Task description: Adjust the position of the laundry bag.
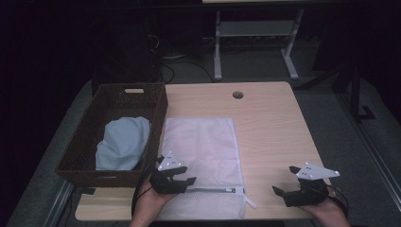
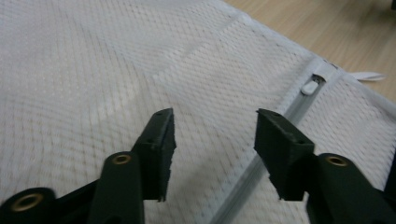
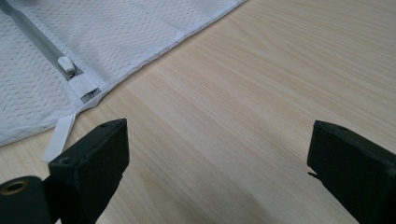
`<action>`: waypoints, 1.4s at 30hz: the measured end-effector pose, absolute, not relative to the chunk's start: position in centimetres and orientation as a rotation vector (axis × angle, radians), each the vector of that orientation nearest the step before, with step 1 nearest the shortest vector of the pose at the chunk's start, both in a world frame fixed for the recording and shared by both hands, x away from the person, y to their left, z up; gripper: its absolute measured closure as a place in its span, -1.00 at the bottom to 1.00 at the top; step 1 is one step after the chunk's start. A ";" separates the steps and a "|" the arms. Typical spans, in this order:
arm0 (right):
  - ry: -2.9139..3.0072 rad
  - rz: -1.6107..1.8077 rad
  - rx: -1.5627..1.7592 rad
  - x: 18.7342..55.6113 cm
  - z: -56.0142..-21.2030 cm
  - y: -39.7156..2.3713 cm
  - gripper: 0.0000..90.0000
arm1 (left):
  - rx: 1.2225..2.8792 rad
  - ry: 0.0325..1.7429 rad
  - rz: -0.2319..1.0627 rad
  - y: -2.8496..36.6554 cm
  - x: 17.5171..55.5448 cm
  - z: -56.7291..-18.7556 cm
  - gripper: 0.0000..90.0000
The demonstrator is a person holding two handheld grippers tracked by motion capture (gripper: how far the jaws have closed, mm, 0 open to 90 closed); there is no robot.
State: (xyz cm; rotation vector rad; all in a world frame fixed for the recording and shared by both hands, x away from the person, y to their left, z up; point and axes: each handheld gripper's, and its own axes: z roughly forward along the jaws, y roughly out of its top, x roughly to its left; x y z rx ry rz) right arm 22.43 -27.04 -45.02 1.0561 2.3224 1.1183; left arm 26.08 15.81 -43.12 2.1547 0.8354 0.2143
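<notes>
The left hand-held gripper is held low over the near left part of a white mesh bag, its jaws about half apart with nothing pinched between them; in the left gripper view the mesh and the zip line are seen below the tips. The right hand-held gripper is held over bare wood at the near right of the tabletop, jaws spread wide and empty. The bag is laid flat in the middle of the tabletop, its zip running along the near end, with the zip pull at the right end. Farther back on the left, a dark wicker basket is set just beside the bag, and a pale blue cloth is bundled inside it.
</notes>
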 end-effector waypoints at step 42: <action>2.333 1.125 1.053 22.3 -45.1 -27.1 -0.87 | 2.296 0.913 0.260 10.9 32.1 -46.0 1.00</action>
